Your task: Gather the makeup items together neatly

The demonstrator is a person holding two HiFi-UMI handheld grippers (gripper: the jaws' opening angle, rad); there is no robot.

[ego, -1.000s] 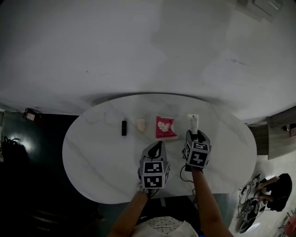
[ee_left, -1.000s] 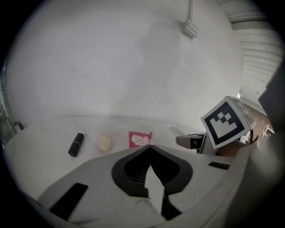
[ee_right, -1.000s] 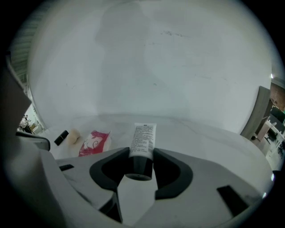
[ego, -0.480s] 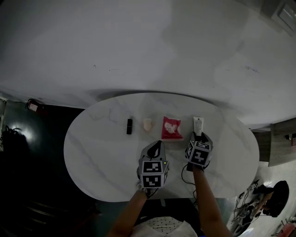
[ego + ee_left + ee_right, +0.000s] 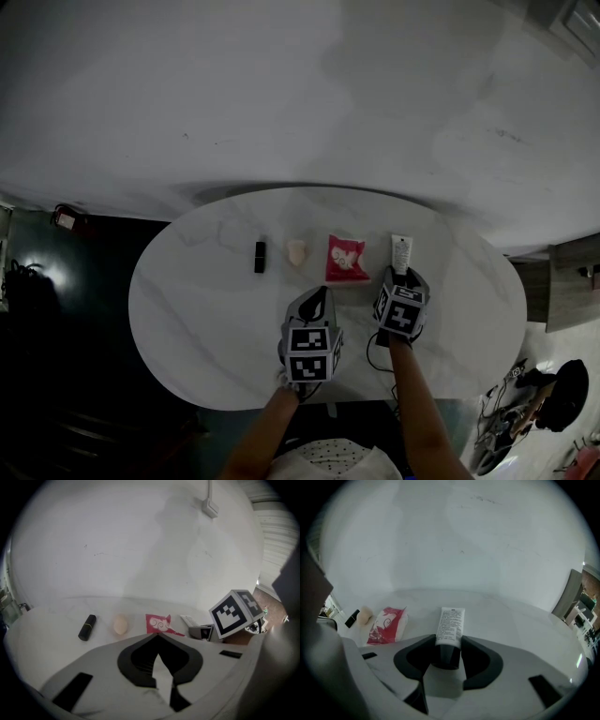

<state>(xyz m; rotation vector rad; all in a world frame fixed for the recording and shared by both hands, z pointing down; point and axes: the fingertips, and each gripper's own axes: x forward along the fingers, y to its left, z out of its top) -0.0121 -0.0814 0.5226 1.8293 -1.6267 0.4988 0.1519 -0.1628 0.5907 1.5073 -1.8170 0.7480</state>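
Four makeup items are lying in a spaced row across the middle of the white surface (image 5: 206,319): lipstick (image 5: 260,256), sponge (image 5: 296,251), red packet (image 5: 345,258), and white tube (image 5: 400,251) nearest the right edge. On the right gripper (image 5: 401,274), the fingers have just been widening and are straddling the tube's black cap without squeezing it. On the left gripper (image 5: 322,291), the fingers are sitting closed and empty near the front edge. Catching only that round cap could be swivelling the tube into the packet.

The left gripper (image 5: 158,638) has its two dark jaws closed tip to tip with nothing between them. Beyond them, a row lies across the pale table (image 5: 44,637): a black lipstick (image 5: 87,627), a beige sponge (image 5: 120,625), a red packet (image 5: 159,623) and a white tube (image 5: 189,619). The right gripper (image 5: 200,631), carrying its marker cube, sits at the tube's near end, jaws just opening around it.
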